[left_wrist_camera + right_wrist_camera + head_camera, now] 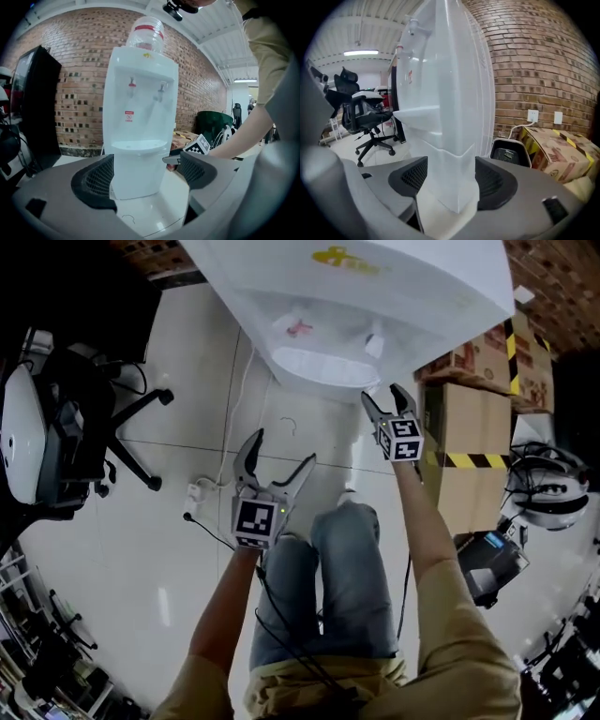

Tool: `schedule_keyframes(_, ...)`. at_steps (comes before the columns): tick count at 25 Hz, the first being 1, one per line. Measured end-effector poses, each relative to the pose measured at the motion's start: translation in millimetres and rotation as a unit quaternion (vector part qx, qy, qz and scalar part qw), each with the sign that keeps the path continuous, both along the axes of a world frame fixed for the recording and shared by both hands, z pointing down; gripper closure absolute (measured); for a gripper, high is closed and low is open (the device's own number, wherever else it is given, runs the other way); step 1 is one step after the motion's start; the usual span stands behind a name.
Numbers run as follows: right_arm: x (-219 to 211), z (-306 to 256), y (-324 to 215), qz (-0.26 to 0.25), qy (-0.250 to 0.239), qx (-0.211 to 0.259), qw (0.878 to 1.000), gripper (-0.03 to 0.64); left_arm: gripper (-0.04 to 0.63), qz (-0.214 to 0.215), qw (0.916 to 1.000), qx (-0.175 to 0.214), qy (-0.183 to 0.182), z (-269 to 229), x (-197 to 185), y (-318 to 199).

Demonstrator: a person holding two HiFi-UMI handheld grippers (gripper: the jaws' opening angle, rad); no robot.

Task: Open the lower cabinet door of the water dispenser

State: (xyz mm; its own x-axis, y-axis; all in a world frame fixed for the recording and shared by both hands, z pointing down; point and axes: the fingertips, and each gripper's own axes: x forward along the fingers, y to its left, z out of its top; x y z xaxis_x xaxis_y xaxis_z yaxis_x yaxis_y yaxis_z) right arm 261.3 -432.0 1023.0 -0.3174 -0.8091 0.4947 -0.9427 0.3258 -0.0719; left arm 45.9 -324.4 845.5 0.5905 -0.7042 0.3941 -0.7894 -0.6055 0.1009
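The white water dispenser (375, 296) stands on the pale tiled floor, with a bottle on top and two taps (145, 89) above its drip shelf. Its lower cabinet front (138, 173) fills the space ahead of my left gripper (283, 448), which is open, empty and short of the dispenser. My right gripper (382, 395) is open at the dispenser's lower right front corner. In the right gripper view that corner edge (457, 187) stands between the two pads (410, 176), with a gap on each side. I cannot tell whether it touches the cabinet.
A black office chair (112, 427) stands at the left. Cardboard boxes (478, 418) with yellow-black tape sit right of the dispenser against the brick wall. A power strip (202, 488) and cable lie on the floor. The person's legs (328, 577) are below the grippers.
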Motion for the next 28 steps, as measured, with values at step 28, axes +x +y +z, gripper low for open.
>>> schedule_keyframes(28, -353, -17, 176, -0.020, -0.193, -0.199, 0.961, 0.379, 0.169, -0.096, 0.9914, -0.087, -0.017, -98, -184, 102)
